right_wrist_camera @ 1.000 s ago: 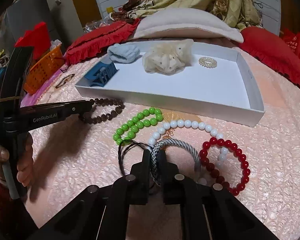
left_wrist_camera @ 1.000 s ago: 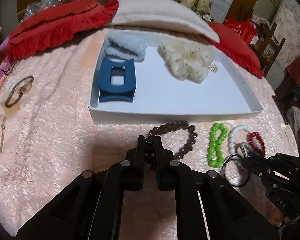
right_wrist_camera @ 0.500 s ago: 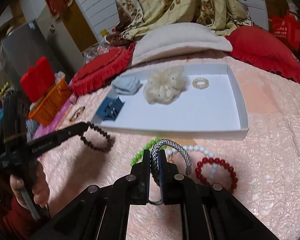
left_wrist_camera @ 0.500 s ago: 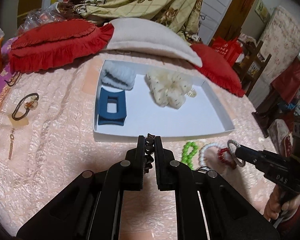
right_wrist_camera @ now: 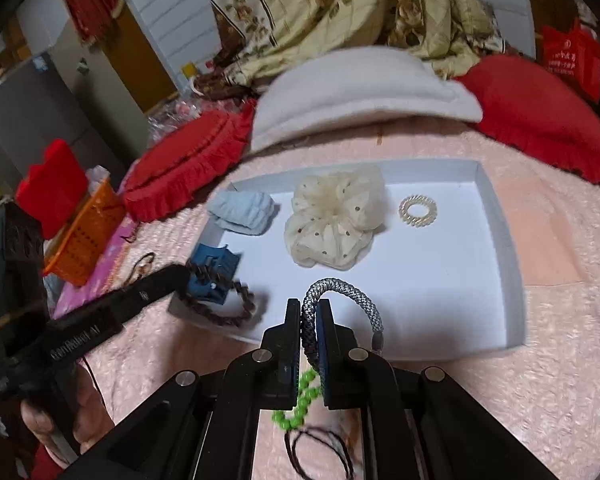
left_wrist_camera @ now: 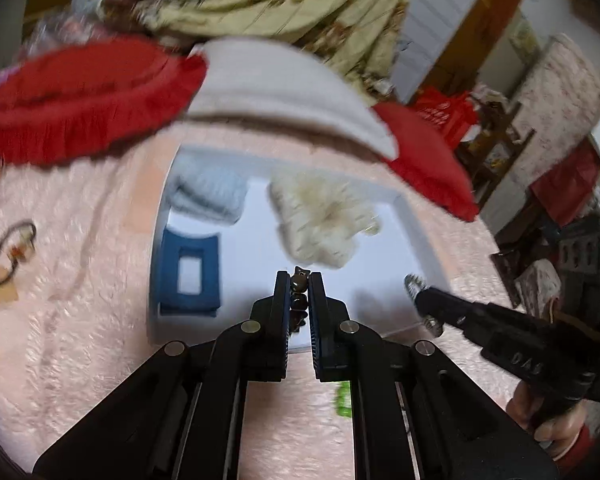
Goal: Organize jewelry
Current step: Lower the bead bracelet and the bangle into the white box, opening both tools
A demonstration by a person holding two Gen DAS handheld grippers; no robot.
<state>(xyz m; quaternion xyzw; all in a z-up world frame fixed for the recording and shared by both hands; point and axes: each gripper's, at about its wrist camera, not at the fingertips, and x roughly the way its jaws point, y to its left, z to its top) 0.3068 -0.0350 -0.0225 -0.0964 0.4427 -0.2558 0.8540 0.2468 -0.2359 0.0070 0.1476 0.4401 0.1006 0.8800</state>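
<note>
A: Landmark is the shallow white cardboard tray (right_wrist_camera: 496,216) lying on the pink textured bedspread (right_wrist_camera: 540,380). Where does the left claw (left_wrist_camera: 299,280) stand against it?

B: Above the tray's near edge. Its jaws are nearly closed on a string of dark brown round beads (left_wrist_camera: 299,286); in the right wrist view the brown loop (right_wrist_camera: 228,312) hangs from the tip over the tray's near left corner.

A: And the right claw (right_wrist_camera: 309,308)?

B: Also over the near edge, further toward the tray's right end. The jaws are clamped tight on a grey-and-white braided cord bracelet (right_wrist_camera: 340,290), which arches up and to the right, its metal end cap hanging down. The left wrist view is blurred but shows the same.

A: Contents of the tray?

B: Pale blue fabric scrunchie (right_wrist_camera: 242,212) at the far left corner, dark blue plastic hair clip (right_wrist_camera: 216,264) near the left wall in front of it, cream dotted chiffon scrunchie (right_wrist_camera: 332,216) mid-tray, clear spiral coil hair tie (right_wrist_camera: 418,211) right of that.

A: Outside the tray?

B: Bright green bead bracelet (right_wrist_camera: 298,404) and a thin black cord loop (right_wrist_camera: 320,452) on the bedspread in front of the near wall.
</note>
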